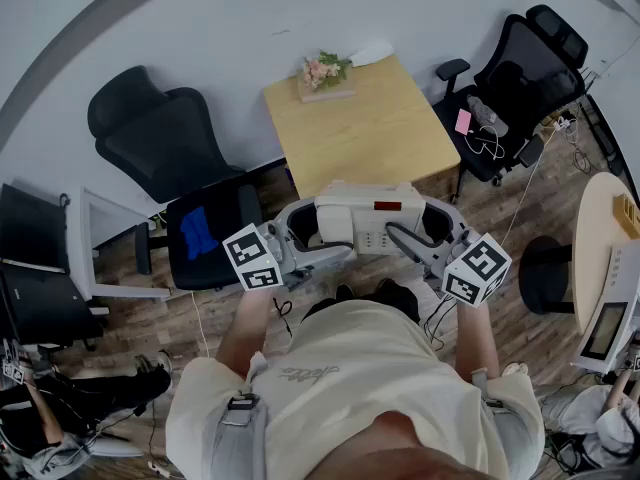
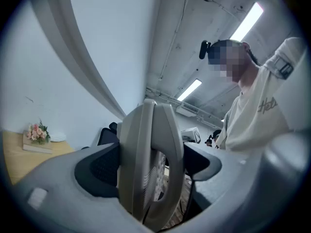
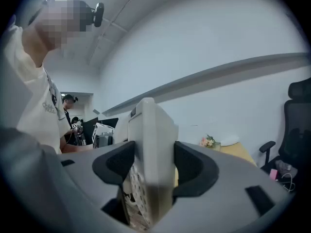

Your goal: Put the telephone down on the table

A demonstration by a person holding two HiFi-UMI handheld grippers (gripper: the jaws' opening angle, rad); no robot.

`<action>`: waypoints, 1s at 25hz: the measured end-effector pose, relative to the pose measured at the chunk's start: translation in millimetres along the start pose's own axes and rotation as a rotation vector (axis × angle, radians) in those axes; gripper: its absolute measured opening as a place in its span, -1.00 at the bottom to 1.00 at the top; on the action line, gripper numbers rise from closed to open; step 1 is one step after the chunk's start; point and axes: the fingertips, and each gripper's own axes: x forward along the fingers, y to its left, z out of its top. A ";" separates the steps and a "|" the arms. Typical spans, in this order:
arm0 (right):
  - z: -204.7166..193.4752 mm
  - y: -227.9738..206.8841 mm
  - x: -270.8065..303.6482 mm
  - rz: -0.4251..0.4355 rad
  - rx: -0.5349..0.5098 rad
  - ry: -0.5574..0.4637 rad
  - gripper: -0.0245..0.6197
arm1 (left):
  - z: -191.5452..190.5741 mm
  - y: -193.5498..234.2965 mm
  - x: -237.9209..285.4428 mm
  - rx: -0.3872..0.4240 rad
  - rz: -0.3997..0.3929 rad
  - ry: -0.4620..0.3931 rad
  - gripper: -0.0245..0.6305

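Observation:
A cream desk telephone (image 1: 366,218) with a red label hangs in the air in front of the person, just short of the near edge of the wooden table (image 1: 380,133). My left gripper (image 1: 300,230) is shut on its left end, where the handset (image 2: 150,164) fills the gap between the black pads. My right gripper (image 1: 432,230) is shut on its right end; the keypad side (image 3: 148,169) is clamped between the pads there. The phone's cord hangs below.
On the table's far edge lie a book with a small flower bunch (image 1: 322,73) and a white dish (image 1: 372,52). Black office chairs (image 1: 175,148) stand left and right (image 1: 520,78) of the table. A round table (image 1: 600,238) is at the right.

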 end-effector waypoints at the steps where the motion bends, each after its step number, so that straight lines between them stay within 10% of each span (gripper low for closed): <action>1: 1.2 1.6 1.6 0.006 -0.010 -0.009 -0.17 | 0.5 0.6 -1.1 0.001 -0.002 0.000 0.27; 25: 4.1 -38.7 37.8 0.000 0.004 0.020 -0.17 | 4.7 55.2 7.4 -0.050 -0.010 -0.003 0.27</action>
